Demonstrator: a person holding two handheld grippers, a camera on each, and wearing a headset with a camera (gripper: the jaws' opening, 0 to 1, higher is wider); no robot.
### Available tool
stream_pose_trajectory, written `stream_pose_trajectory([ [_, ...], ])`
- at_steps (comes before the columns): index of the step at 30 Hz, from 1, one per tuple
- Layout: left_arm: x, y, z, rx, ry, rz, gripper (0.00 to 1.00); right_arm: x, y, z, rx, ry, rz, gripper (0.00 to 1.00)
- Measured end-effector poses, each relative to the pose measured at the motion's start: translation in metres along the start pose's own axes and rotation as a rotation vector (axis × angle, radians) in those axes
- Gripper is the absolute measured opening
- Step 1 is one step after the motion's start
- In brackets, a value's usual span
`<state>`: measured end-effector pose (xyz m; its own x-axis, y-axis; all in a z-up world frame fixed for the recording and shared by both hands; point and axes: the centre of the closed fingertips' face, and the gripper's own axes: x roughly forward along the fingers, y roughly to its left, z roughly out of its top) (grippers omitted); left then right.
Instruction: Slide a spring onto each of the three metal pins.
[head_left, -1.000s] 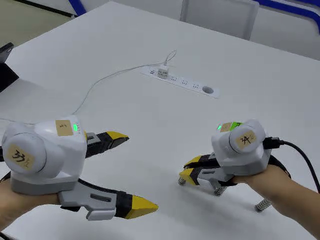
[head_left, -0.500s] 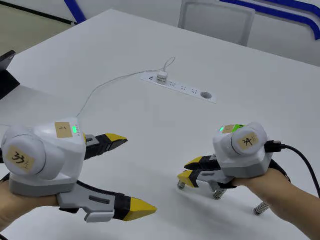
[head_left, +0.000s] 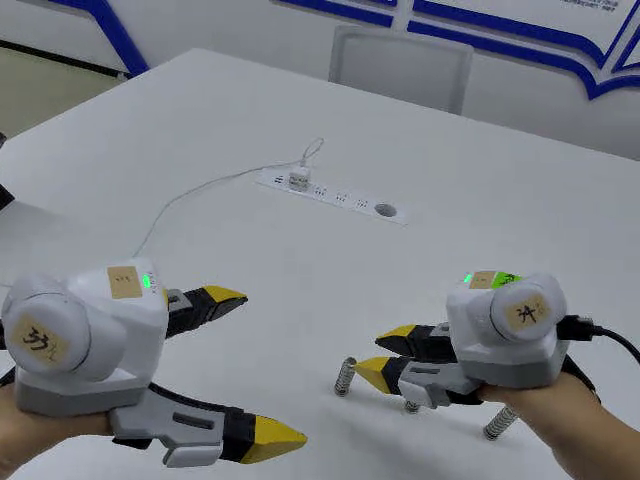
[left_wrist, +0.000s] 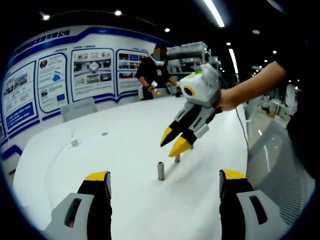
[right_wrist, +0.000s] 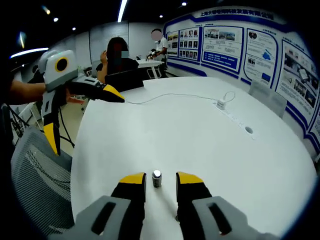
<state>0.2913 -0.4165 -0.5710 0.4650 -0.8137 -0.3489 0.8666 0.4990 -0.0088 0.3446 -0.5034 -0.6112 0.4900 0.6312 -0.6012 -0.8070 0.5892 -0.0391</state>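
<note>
left gripper (head_left: 252, 365) sits low left in the head view, jaws spread wide, nothing between them. right gripper (head_left: 382, 352) is low right, jaws a narrow gap apart, pinching nothing, yellow tips just above the white table (head_left: 450, 150).

we see three springs standing on the table by the right gripper:
- first spring (head_left: 344, 375): just off the lower yellow tip, apart from it.
- second spring (head_left: 411, 405): mostly hidden under the gripper body.
- third spring (head_left: 497, 422): tilted, under the hand.

in the right gripper view the first spring (right_wrist: 157, 178) stands upright just ahead of the gap between the tips. it has a bright metal top; we can't tell if that's a pin.

in the left gripper view the right gripper (left_wrist: 176, 141) hovers over the first spring (left_wrist: 161, 170) and second spring (left_wrist: 177, 158).

power strip (head_left: 330, 195) lies further back, well apart from the springs.
</note>
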Motion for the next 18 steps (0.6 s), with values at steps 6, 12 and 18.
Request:
stream_pose_trajectory([
  [6, 0.004, -0.002, 0.01, 0.012, -0.012, -0.002, 0.91, -0.03, -0.013, 0.001, -0.045, -0.078, -0.111, 0.29],
  [12, 0.006, -0.006, 0.016, 0.025, -0.023, -0.006, 0.92, -0.064, -0.019, -0.013, 0.032, -0.129, -0.167, 0.31],
  [18, 0.002, -0.008, 0.017, 0.027, -0.029, 0.003, 0.93, -0.097, -0.03, -0.032, 0.114, -0.17, -0.262, 0.34],
])
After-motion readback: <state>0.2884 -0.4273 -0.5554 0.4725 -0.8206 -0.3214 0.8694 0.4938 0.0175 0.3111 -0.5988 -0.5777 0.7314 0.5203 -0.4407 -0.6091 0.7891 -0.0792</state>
